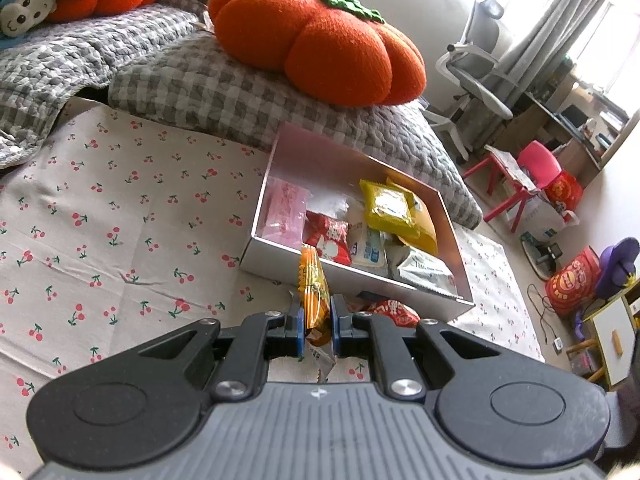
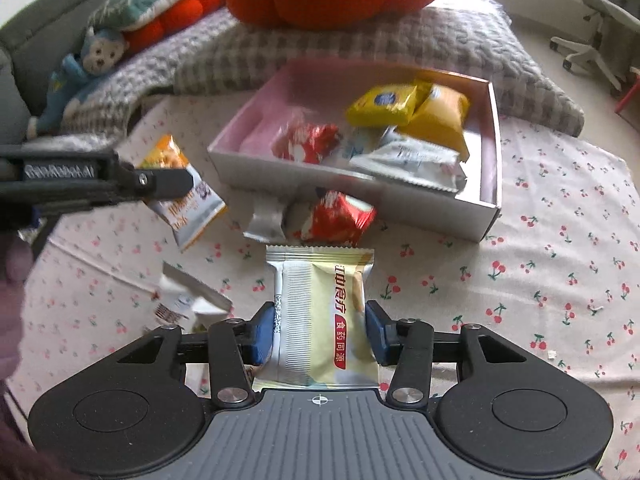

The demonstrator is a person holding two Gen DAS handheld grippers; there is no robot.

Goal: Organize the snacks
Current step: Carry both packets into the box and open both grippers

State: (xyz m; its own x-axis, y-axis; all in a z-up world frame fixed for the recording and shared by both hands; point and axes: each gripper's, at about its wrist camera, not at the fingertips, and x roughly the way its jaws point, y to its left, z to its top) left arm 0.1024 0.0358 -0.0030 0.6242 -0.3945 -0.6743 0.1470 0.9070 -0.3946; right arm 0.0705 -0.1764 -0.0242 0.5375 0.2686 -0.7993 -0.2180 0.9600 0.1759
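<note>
the orange snack packet (image 1: 315, 292) is pinched edge-on in the left gripper (image 1: 316, 320), just short of the box (image 1: 280, 258); the right gripper (image 2: 320, 326) clamps a pale packet (image 2: 320, 320). carry each over the near wall before releasing, clear of the red packet (image 2: 336, 220) beside it.

Left claw (image 1: 316, 316) clamping orange snack packet (image 1: 314, 292), open box (image 1: 280, 258) of snacks just beyond

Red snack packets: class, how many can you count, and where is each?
2: one red packet lies inside the box; another red packet lies on the cloth in front of it. More may be buried.
</note>
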